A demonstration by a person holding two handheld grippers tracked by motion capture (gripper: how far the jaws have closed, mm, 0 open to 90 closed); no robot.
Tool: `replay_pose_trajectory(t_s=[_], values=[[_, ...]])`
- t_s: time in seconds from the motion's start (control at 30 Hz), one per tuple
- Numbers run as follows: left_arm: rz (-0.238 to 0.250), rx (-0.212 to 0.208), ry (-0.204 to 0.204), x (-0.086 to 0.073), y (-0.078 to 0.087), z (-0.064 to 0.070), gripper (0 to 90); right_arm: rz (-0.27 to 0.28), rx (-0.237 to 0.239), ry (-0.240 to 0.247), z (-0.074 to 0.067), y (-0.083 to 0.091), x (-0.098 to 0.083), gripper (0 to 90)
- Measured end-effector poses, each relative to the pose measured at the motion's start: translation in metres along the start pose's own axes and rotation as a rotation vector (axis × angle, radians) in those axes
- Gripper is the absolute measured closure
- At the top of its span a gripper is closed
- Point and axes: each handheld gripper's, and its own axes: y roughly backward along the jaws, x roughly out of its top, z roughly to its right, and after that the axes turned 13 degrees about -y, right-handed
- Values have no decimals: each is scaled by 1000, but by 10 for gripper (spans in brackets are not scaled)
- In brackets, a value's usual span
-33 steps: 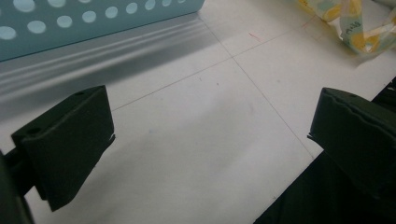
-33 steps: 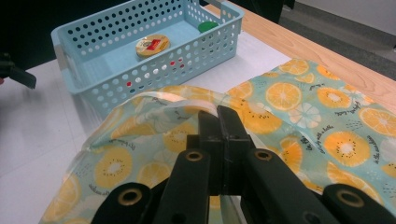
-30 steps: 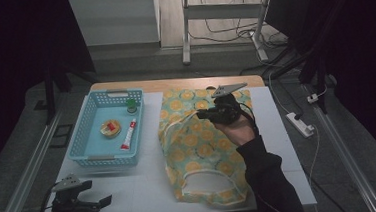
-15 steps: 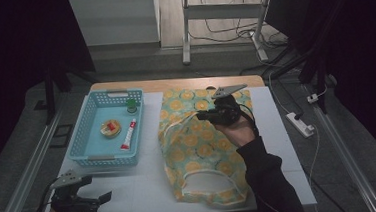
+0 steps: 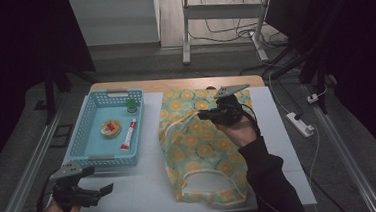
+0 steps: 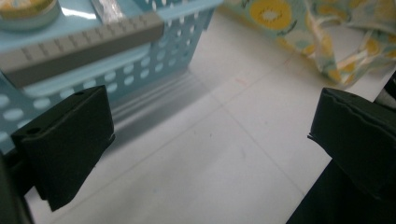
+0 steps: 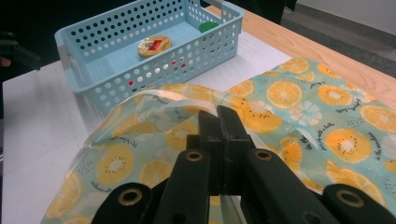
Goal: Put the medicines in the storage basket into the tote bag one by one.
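Tote bag (image 5: 204, 145), citrus-slice print on pale teal, lies flat on the white desk (image 5: 146, 189), right of centre, with one cream handle (image 5: 209, 187) looped at the near end. Right tongs (image 5: 203, 116) are closed on the bag's other handle (image 7: 187, 100) and hold it raised above the cloth; in the right gripper view the two black jaws stand pressed together with the cream strap arching up into them. Small dark script runs along some printed slices in that view, too fine to read.

Left tongs (image 5: 106, 189) are open with nothing between them, near the desk's front left corner. The left gripper view shows the jaws wide apart over bare white surface, with the basket's perforated wall just beyond.

Blue plastic basket (image 5: 85, 138) sits left of the bag, apart from it. Inside: a round tin (image 5: 110, 128) with a yellow and red lid, a white tube (image 5: 128, 135) with red marking, and a green cap (image 5: 132, 105) at the far corner. Labels not legible in any view. The high view shows the tube lying flat; the right gripper view shows it as red glimpsed through the wall holes.

Open desk lies between basket and bag and along the front edge. A wooden strip (image 5: 174, 84) borders the far side.
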Motion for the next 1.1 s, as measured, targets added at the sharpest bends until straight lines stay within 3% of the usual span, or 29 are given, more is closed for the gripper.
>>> replay_pose_trajectory(t_s=[0.37, 0.57, 0.73, 1.1], values=[[35, 37, 17, 19, -2, -16, 1, -4, -2, 0, 1, -1, 0, 900], [16, 48, 8, 30, -12, -30, 0, -4, 0, 0, 1, 0, 0, 900], [5, 49, 26, 39, -18, -42, 0, -6, 3, -1, 1, -1, -1, 900], [-65, 85, 34, 60, -32, -69, 0, -3, 2, 1, 0, 0, 0, 900]])
